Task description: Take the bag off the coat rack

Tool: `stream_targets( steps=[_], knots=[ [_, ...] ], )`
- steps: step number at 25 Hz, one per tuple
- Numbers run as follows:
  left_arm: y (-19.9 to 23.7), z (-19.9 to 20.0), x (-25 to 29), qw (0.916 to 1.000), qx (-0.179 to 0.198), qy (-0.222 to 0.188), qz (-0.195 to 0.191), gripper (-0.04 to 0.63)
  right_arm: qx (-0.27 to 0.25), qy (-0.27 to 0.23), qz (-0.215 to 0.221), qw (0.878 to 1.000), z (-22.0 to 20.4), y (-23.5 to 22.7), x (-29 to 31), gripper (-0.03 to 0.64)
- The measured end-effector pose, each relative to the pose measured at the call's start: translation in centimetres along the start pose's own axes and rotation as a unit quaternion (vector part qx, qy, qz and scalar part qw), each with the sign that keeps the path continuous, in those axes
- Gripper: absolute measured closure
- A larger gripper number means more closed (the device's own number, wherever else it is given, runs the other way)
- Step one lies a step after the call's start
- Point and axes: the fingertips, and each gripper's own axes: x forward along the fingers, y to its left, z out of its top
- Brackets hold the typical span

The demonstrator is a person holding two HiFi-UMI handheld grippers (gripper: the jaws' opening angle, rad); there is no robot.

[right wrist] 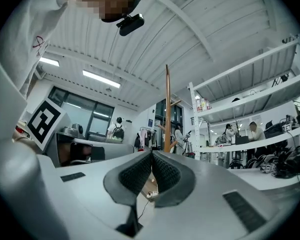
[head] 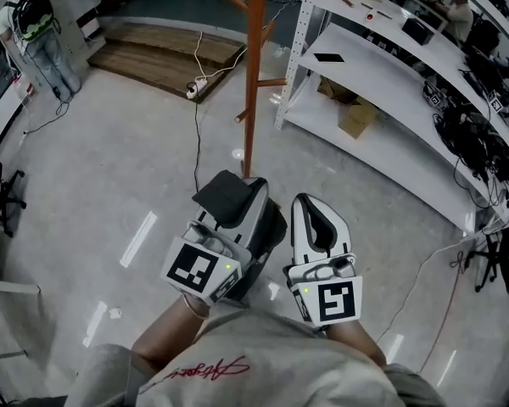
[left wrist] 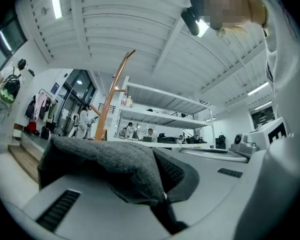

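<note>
Left gripper (head: 254, 200) is noted at lower centre of the head view, clamped on a dark grey felt bag (head: 226, 195). The right gripper (head: 316, 209) is held just beside it. The orange coat rack (head: 254, 75) stands at upper centre, well apart, and nothing is seen hanging on its pegs.

Left gripper view: grey felt is pinched between the jaws and fills the lower left of the frame (no handle can be made out).

Right gripper view: the jaws are pressed together with nothing between them.

Removal from the rack is judged done, and carrying the bag clear is the step in hand. Next, a spot for setting it down must be chosen, with a firm grip required on the way.
</note>
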Motion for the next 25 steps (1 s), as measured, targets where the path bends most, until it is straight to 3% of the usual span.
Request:
stream_targets(
  steps=[11,25],
  knots=[
    [-8.0,3.6,-4.9,0.9995,0.013,-0.027,-0.005,0.58,-0.003,-0.022,-0.001,1.0,4.2,1.6,-8.1,0.6],
    [-9.7,5.8,-11.2,0.9995,0.027,-0.013,-0.009,0.58,0.004,-0.047,-0.017,0.999,7.8,6.4,-11.0,0.6]
  ],
)
